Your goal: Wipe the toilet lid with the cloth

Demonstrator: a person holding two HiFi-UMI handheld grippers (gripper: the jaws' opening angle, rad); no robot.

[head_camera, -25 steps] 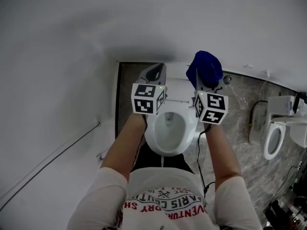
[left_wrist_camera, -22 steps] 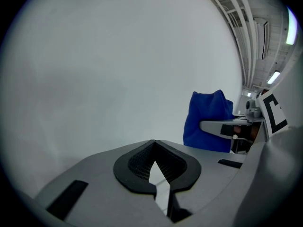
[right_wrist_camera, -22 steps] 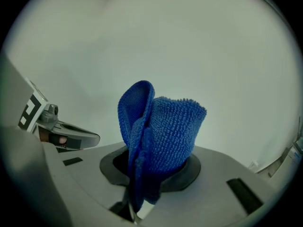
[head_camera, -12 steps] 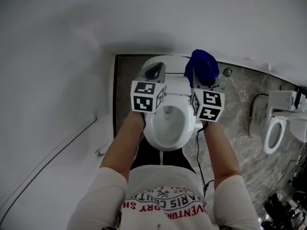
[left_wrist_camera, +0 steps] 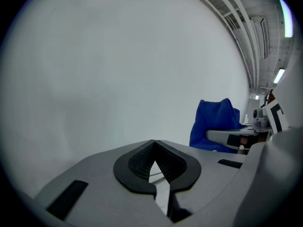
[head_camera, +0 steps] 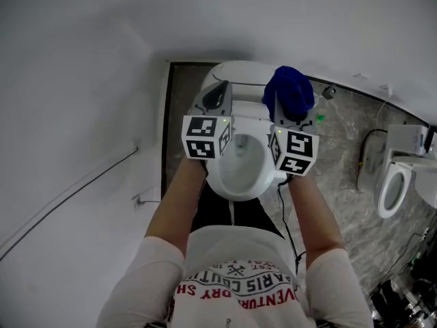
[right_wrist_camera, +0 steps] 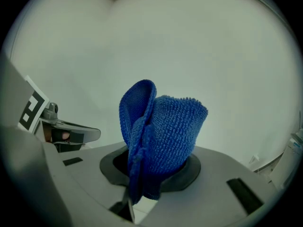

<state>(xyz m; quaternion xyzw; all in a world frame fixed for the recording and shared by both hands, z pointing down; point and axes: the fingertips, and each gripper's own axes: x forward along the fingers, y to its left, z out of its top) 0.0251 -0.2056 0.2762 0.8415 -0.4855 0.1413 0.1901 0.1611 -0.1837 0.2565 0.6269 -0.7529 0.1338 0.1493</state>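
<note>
Right hand-held gripper (right_wrist_camera: 150,176) clenched on fluffy blue microfibre cloth (right_wrist_camera: 166,134) | left hand-held gripper (left_wrist_camera: 154,150) clenched empty | white toilet lid (head_camera: 240,72) came nearer (unwiped yet)

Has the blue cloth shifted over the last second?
Yes, slightly. Against the far edge of the toilet, the blue cloth now sits lower in the head view, toward the person; the camera shifted too.

The person wears a white shirt (head_camera: 232,268) with red and dark lettering across the chest. The left gripper (left_wrist_camera: 154,157) and right gripper (right_wrist_camera: 142,178) are grey with black ribbed pads (left_wrist_camera: 136,162). Each carries a white cube (head_camera: 203,137) of black square markers with a small green light.
</note>
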